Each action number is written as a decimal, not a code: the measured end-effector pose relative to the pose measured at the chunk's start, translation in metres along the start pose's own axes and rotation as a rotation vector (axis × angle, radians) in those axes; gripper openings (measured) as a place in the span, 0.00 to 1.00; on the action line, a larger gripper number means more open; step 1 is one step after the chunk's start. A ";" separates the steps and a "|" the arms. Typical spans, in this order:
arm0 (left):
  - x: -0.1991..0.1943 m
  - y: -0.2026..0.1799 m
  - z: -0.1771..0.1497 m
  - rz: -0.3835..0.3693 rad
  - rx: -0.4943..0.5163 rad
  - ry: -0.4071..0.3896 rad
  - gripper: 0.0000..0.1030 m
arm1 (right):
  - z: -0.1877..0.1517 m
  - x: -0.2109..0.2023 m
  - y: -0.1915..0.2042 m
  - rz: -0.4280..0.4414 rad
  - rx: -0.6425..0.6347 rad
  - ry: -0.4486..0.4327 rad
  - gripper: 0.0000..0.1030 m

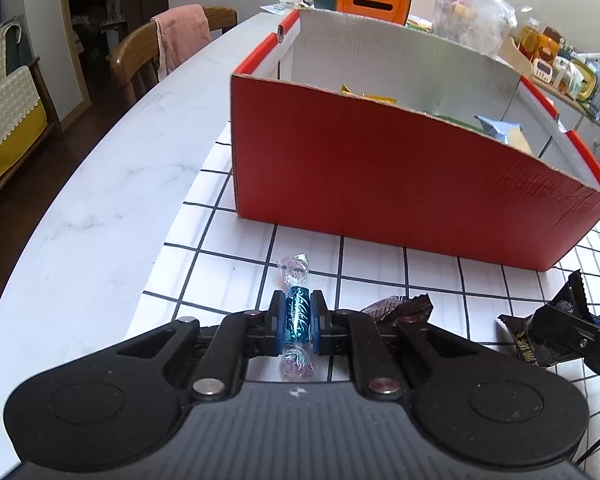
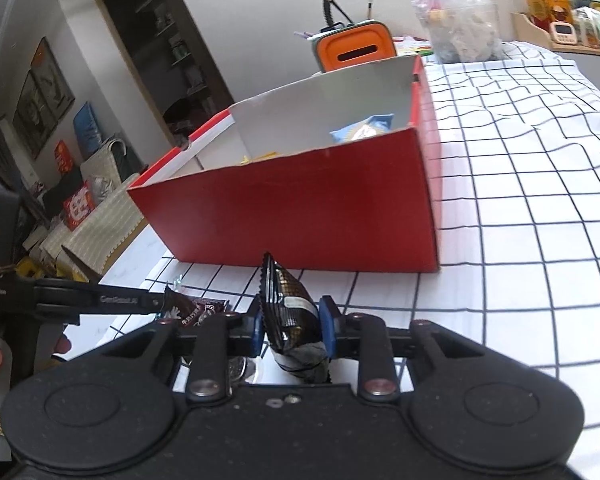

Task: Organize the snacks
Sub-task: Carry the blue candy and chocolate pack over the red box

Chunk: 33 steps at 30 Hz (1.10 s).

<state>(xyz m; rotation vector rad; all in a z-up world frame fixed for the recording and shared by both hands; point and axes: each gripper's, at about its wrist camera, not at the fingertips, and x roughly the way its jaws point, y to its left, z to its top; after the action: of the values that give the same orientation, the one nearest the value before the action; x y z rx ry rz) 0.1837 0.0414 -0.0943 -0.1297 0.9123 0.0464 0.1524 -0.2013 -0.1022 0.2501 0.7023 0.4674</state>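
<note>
Two claws are each gripping a snack: the left claw [image 1: 297, 318] is pinching a blue candy [image 1: 297, 316] at lower centre, the right claw [image 2: 293, 326] is clamping a black packet [image 2: 290, 312], both below the red box [image 1: 380, 168].

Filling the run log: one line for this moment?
left tongs: shut on blue candy | right tongs: shut on dark packet | red box: open, ahead

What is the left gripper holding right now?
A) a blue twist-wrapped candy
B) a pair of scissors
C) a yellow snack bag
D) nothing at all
A: in the left wrist view the left gripper is shut on the blue candy, whose clear twisted wrapper ends stick out on both sides of the pads, in front of the red box.
</note>
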 end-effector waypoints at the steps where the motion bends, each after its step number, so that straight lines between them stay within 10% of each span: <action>1: -0.002 0.002 -0.001 -0.007 -0.003 -0.003 0.12 | -0.001 -0.002 0.000 -0.003 0.002 -0.003 0.26; 33: -0.065 -0.035 0.092 0.001 0.125 -0.232 0.12 | 0.114 -0.019 0.037 -0.098 -0.082 -0.174 0.26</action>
<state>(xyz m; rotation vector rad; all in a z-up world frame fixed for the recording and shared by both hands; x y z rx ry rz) 0.2197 0.0202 0.0158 -0.0070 0.6815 0.0053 0.2046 -0.1861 0.0065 0.1760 0.5215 0.3751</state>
